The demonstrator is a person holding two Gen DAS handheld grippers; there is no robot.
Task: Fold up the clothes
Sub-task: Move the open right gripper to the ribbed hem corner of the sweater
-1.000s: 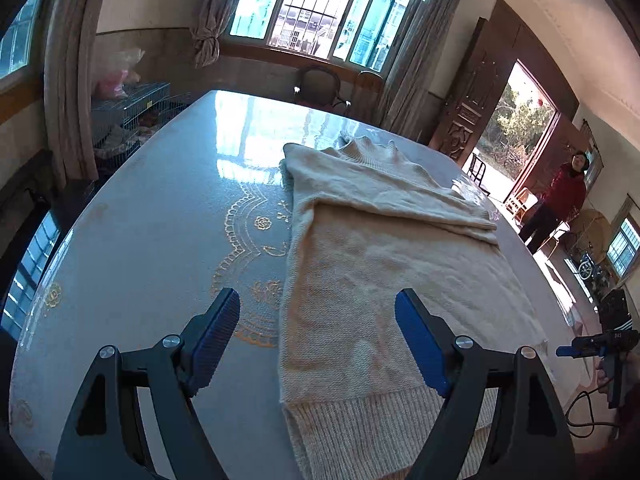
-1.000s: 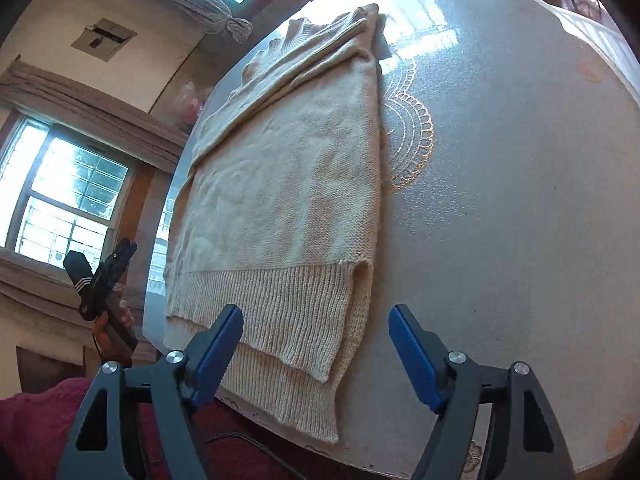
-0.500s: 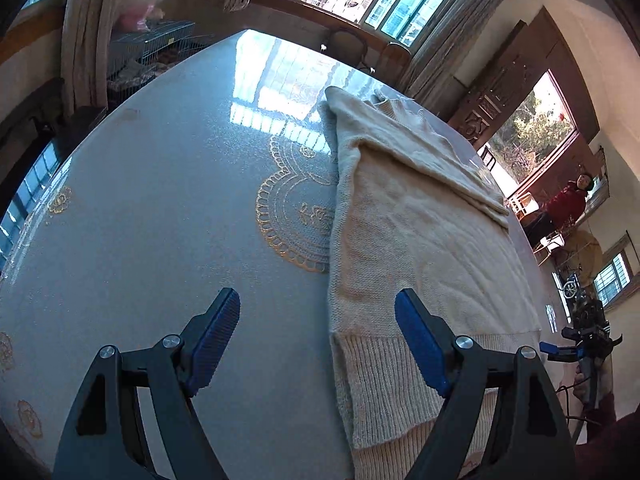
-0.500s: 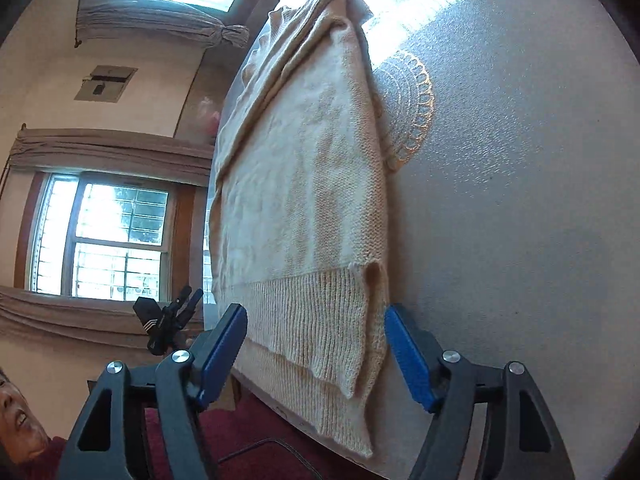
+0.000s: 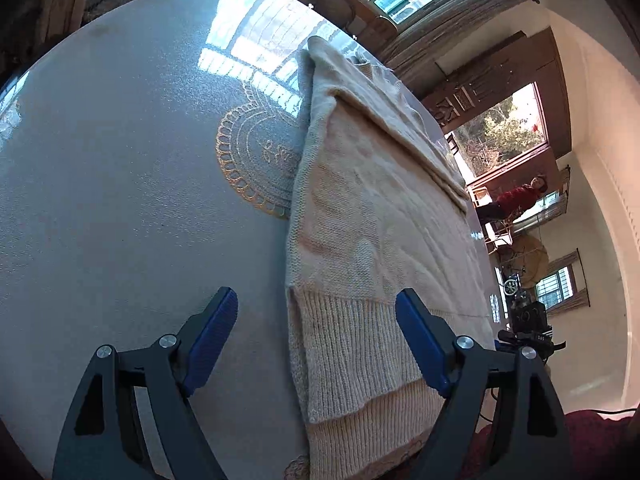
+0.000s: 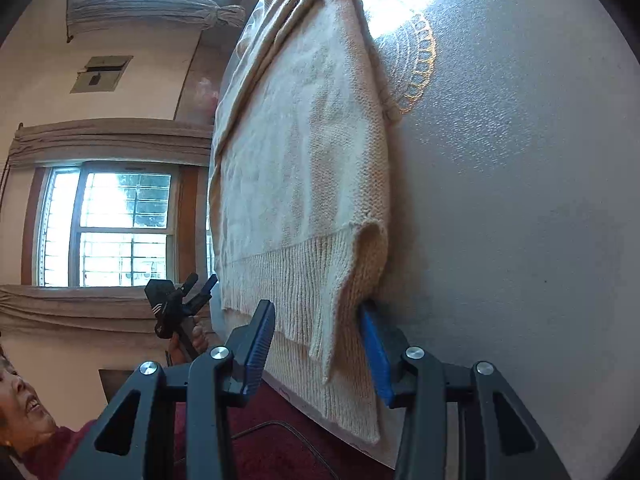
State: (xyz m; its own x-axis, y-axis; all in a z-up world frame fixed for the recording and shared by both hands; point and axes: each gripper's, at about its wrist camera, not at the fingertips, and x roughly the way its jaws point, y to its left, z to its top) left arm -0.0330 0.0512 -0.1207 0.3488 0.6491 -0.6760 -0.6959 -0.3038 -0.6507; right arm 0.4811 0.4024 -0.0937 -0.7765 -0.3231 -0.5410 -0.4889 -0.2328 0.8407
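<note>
Now, in the left wrist view, your left hand-held gripper (image 5: pixel 316 344) stands wide open and low over the table (image 5: pixel 120 200), straddling the left edge of the cream sweater (image 5: pixel 376 216). One pad hangs over bare table and the other over the ribbed hem (image 5: pixel 352 344), neither touching the knit, so it looks set to take that hem corner. The sweater lies flat and lengthwise, its sleeve folded across the chest, its hem nearest you at the table edge.

In the right wrist view, your right hand-held gripper (image 6: pixel 320 348) has just been closing, with the other hem corner between its pads. The right pad sits against the fold of the knit; the left pad shows a gap, so the grip is not yet made. Both corners are probably lined up so you can carry the hem toward the collar.
</note>
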